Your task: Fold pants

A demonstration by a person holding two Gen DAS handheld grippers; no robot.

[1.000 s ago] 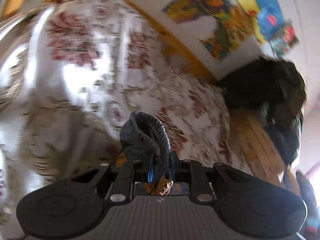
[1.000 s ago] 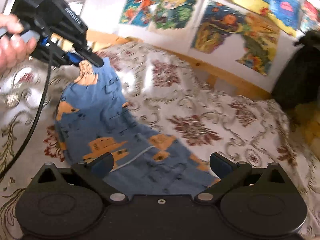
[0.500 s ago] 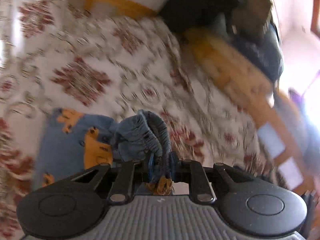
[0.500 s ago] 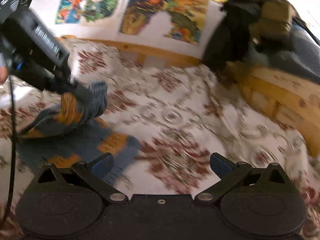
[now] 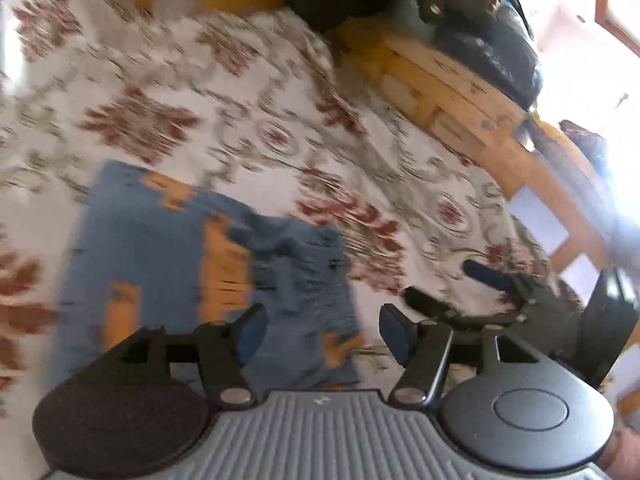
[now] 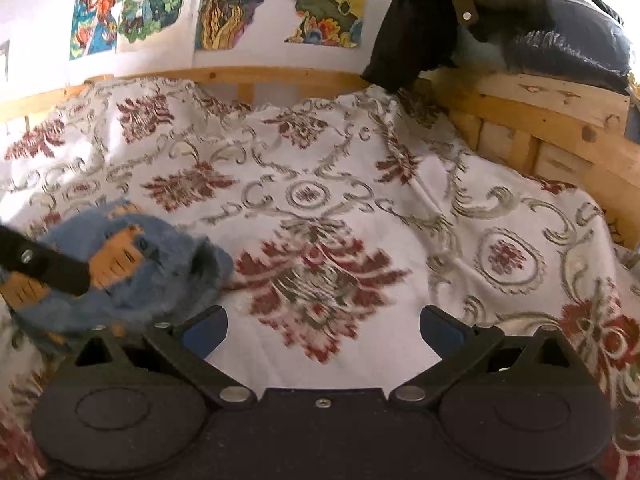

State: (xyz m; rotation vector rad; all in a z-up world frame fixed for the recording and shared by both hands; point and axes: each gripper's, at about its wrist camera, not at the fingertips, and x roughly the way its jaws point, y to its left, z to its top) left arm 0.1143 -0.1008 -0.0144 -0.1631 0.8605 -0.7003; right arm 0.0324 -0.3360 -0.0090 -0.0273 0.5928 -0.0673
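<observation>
The blue pants (image 5: 168, 264) with orange prints lie folded over on the floral bedspread (image 5: 248, 92), blurred in the left wrist view. My left gripper (image 5: 322, 332) hovers just above their right part, open, with nothing between its fingers. In the right wrist view the pants (image 6: 160, 276) are a rumpled heap at the left, and a black finger (image 6: 44, 268) of the left gripper crosses over them. My right gripper (image 6: 324, 328) is open over bare bedspread (image 6: 320, 160), to the right of the pants. It also shows in the left wrist view as the right gripper (image 5: 450, 286).
A wooden bed frame (image 6: 552, 128) runs along the far and right sides. Dark clothes and bags (image 6: 500, 12) are piled on its right corner. Colourful posters (image 6: 224, 4) hang on the wall behind. The bedspread stretches to the right of the pants.
My left gripper was shut on the bunched pants and carried them over; now it has opened and the pants lie on the bed. The right gripper swung right, off the pants.
</observation>
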